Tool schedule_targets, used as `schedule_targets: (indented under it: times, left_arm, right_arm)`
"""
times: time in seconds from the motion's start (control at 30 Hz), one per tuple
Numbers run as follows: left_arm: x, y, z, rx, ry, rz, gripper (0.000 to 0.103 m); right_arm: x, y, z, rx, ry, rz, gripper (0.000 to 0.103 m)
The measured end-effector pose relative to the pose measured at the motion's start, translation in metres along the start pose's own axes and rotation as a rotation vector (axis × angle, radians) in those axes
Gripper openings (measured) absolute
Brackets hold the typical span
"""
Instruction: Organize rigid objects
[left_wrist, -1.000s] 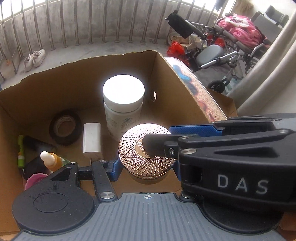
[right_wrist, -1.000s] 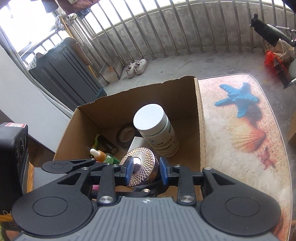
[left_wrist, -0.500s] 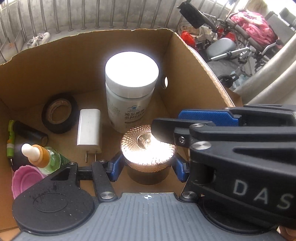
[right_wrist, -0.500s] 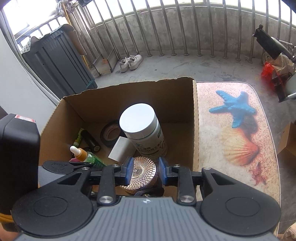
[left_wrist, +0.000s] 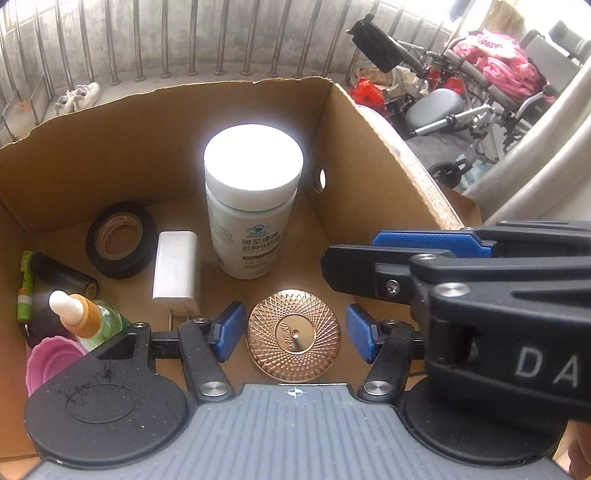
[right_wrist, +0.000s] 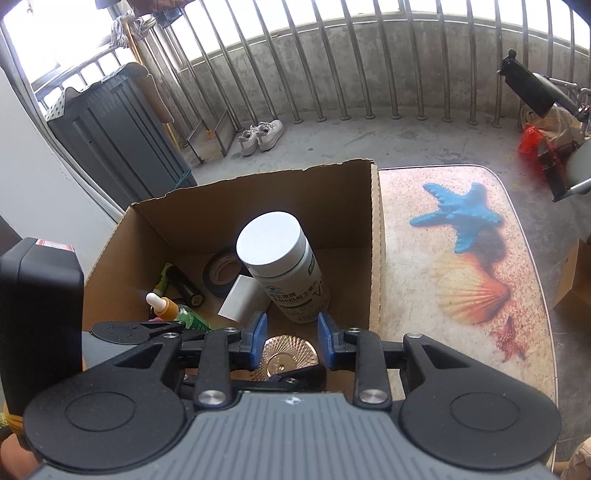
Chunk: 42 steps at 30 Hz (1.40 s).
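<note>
We are lifting both grippers straight up, keeping clear of the white bottle (left_wrist: 253, 206). The copper-lidded jar (left_wrist: 293, 334) is sitting on the cardboard box (left_wrist: 369, 122) floor between the released left gripper (left_wrist: 293, 332) fingers; half a second ago they were clasping it. The right gripper (right_wrist: 287, 341) is hanging parted too.

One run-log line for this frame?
phase: release | left gripper: open, straddling copper-lid jar | right gripper: open above | jar: on cardboard box floor
</note>
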<state>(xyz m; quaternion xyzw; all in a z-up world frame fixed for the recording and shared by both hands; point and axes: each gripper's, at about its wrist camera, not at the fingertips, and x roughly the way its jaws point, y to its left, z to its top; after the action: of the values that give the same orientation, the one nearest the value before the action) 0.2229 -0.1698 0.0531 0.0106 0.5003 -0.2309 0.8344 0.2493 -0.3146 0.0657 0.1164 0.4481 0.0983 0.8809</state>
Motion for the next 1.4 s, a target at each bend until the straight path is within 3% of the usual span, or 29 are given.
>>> schedule_targets:
  times: [0.2,0.5,0.63,0.73,0.97,1.23,1.4]
  left_arm:
    - [-0.015,-0.007,-0.001,0.009,-0.056,0.005,0.061]
    - [-0.098,0.005,-0.034,0.023,-0.248,0.010,0.066]
    - [-0.131,0.027,-0.050,-0.015,-0.314,0.075,0.066]
    - [-0.148,0.053,-0.060,-0.064,-0.354,0.167,0.066]
    - [-0.128,0.105,-0.071,-0.147,-0.295,0.369,0.065]
    - [-0.099,0.136,-0.072,-0.196,-0.245,0.418,0.059]
    - [-0.105,0.133,-0.078,-0.165,-0.238,0.400,0.044]
  right_arm:
    - [-0.016,-0.008,-0.001,0.029,-0.043,0.001,0.033]
    - [-0.037,-0.017,-0.011,0.033,-0.076,-0.071,0.033]
    - [-0.036,-0.017,-0.016,0.024,-0.074,-0.114,0.033]
    - [-0.032,-0.019,-0.019,0.031,-0.053,-0.124,0.033]
    - [-0.004,-0.026,-0.029,0.061,0.050,-0.186,0.033]
    - [0.014,-0.024,-0.036,0.045,0.113,-0.241,0.030]
    - [0.014,-0.017,-0.036,0.017,0.131,-0.247,0.020]
